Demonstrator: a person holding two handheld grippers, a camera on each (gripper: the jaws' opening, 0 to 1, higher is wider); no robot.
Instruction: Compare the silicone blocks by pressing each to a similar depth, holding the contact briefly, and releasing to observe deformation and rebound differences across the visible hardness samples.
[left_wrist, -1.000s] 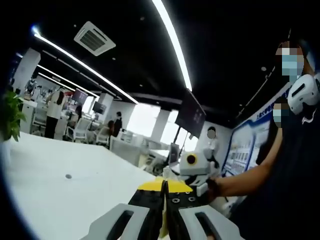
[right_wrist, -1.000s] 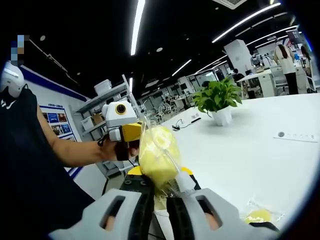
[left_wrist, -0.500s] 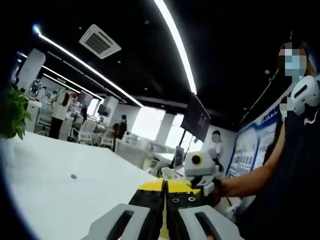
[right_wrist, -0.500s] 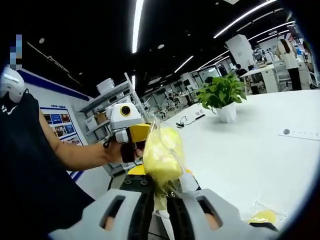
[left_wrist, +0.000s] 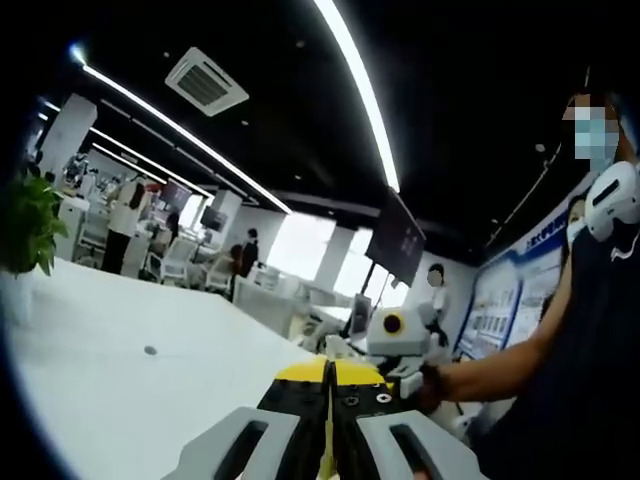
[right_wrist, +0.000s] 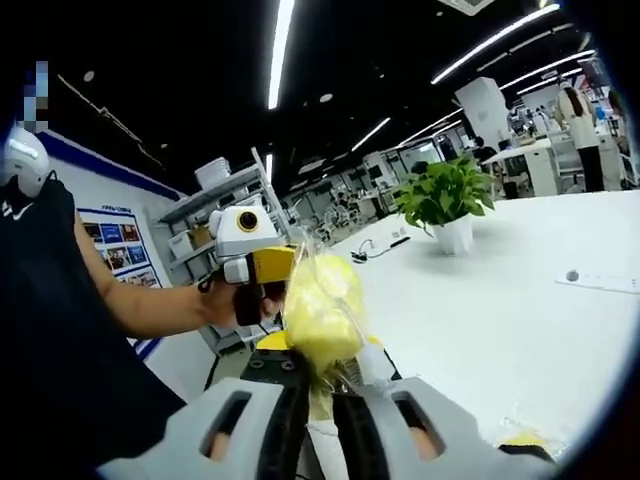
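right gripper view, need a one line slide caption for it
Right gripper pinches a clear bag of yellow silicone blocks above the white table, left gripper alongside.

I am standing in a big open-plan office or tech lab, with long strip lights (left_wrist: 360, 90) and an air-conditioning vent (left_wrist: 207, 82) set in a dark ceiling. Around me are white tables (right_wrist: 520, 300), a potted plant (right_wrist: 445, 200), desks with chairs (left_wrist: 175, 262) where people work, and a hanging monitor (left_wrist: 398, 240). Metal shelves with boxes (right_wrist: 215, 190) and wall posters (right_wrist: 115, 250) line one side.
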